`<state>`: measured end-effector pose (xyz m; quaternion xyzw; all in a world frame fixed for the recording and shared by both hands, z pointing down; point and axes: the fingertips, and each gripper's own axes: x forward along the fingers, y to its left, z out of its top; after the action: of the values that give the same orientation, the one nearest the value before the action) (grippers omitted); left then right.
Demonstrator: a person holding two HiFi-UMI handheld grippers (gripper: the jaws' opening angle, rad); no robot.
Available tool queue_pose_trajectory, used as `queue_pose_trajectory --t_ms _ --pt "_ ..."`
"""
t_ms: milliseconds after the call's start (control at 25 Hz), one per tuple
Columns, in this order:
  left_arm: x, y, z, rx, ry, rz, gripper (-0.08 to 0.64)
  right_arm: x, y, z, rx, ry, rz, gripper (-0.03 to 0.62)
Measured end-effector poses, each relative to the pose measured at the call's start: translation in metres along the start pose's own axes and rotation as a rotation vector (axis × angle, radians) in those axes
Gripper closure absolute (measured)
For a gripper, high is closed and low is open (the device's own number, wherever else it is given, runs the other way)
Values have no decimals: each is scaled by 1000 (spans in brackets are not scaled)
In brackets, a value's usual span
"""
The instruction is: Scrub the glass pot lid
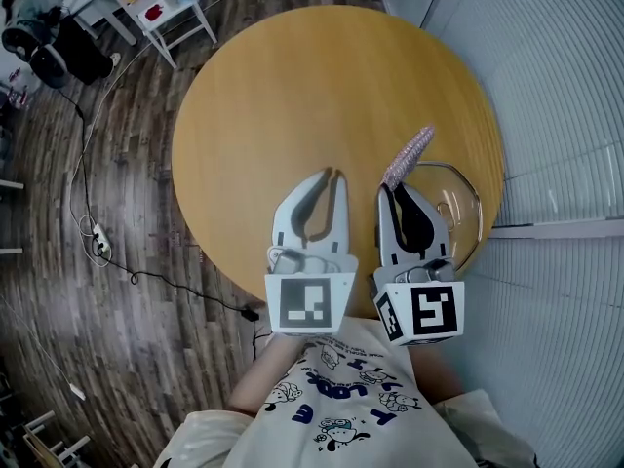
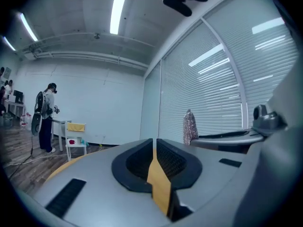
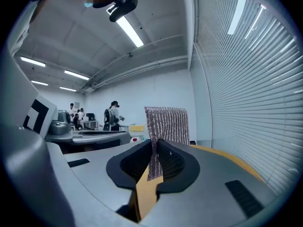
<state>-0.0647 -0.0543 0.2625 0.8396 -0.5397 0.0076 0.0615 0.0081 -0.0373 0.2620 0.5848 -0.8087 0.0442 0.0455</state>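
Pinching silvery mesh scrub cloth (image 1: 408,156) (image 3: 165,124) in right gripper (image 1: 398,188) (image 3: 154,148) | left gripper (image 1: 330,175) (image 2: 154,150) clenched, empty | clear glass pot lid (image 1: 460,203) centre-right, beside cloth

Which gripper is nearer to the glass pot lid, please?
Right. The right gripper, shut on the scrubbing cloth, overlaps the left edge of the glass pot lid in the head view; the left gripper, shut empty, sits further left over the table.
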Motion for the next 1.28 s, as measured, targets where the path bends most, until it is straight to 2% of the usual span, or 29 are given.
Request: queue_pose_trajectory --t_ms 680,1280 --pt "-6 -14 4 14 -24 -8 528 -10 -15 4 -5 -38 -49 532" --pt "-12 -14 4 8 -18 11 528 -16 -13 5 -14 -40 -49 534"
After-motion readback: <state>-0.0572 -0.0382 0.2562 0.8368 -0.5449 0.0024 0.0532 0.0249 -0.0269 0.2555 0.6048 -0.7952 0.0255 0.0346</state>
